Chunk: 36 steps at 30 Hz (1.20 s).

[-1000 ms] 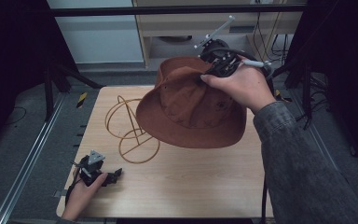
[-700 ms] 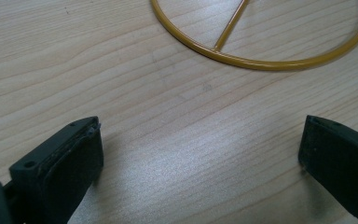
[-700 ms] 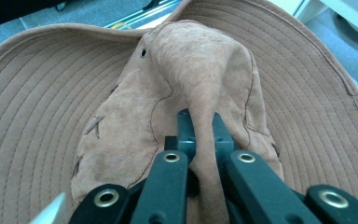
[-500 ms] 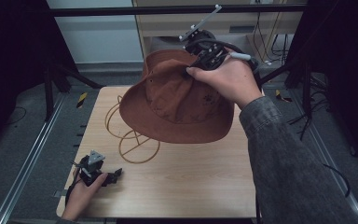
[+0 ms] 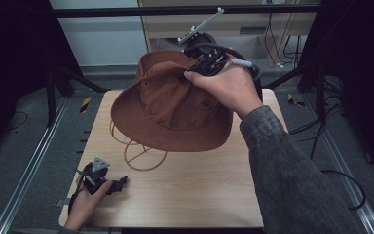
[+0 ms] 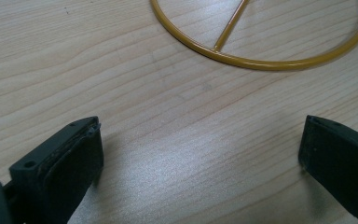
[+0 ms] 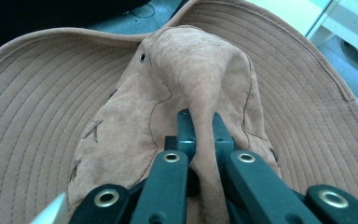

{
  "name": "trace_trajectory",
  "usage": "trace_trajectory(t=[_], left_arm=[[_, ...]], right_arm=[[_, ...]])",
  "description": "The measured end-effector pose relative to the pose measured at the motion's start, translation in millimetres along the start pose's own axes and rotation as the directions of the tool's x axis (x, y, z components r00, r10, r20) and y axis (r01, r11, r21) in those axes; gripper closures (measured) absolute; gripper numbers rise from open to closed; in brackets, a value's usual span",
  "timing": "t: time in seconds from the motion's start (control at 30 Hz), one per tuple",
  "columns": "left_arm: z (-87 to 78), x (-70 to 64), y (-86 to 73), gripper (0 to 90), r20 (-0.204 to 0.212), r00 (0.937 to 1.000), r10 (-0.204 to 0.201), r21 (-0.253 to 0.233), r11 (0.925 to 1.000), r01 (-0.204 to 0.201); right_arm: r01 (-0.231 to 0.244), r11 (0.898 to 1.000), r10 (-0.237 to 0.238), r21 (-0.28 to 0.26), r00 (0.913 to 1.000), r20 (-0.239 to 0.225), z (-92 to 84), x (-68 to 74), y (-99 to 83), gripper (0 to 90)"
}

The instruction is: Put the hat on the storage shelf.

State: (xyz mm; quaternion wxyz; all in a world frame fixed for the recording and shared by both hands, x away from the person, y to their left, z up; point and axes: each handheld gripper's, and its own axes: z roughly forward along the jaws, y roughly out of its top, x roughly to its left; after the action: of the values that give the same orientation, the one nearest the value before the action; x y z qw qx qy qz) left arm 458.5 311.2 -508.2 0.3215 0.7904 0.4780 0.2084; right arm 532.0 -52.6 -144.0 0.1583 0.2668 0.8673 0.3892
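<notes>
Wooden table [image 5: 190, 200], frame centre: right gripper [image 7: 199, 122] pinching brown hat [image 5: 168, 109] crown above wire stand [image 5: 141, 155]; left gripper [image 6: 200, 149] released. Step: carrying; next, lower onto stand.

hat [image 5: 170, 109] above table [image 5: 214, 195], apparently over wire stand [image 5: 143, 158], left gripper [image 5: 108, 184] at near-left corner

Dim surroundings, evenly lit table [image 5: 185, 195], glare in the left gripper view.

No readable text, label, brand, number or sign is showing anywhere, neither on the brown hat [image 5: 170, 109] nor on the wooden table [image 5: 195, 195] around it.
</notes>
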Motion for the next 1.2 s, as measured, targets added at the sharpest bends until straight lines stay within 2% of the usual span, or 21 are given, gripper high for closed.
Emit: trace_trajectory(t=[0.3, 0.47, 1.2], left_arm=[[0.0, 0.0, 0.0, 0.0, 0.0, 1.0, -0.001, 0.0, 1.0, 0.001], [0.0, 0.0, 0.0, 0.0, 0.0, 1.0, -0.001, -0.001, 1.0, 0.001], [0.0, 0.1, 0.1, 0.0, 0.002, 1.0, 0.001, 0.0, 1.0, -0.001]], right_arm=[[0.005, 1.0, -0.005, -0.018, 1.0, -0.008, 5.5, 7.0, 1.1, 88.0], [0.005, 0.999, -0.005, -0.034, 0.9999, -0.016, 14.2, 11.2, 1.8, 88.0], [-0.001, 0.996, -0.002, -0.086, 0.9993, -0.037, 36.6, 20.5, 3.1, 88.0]])
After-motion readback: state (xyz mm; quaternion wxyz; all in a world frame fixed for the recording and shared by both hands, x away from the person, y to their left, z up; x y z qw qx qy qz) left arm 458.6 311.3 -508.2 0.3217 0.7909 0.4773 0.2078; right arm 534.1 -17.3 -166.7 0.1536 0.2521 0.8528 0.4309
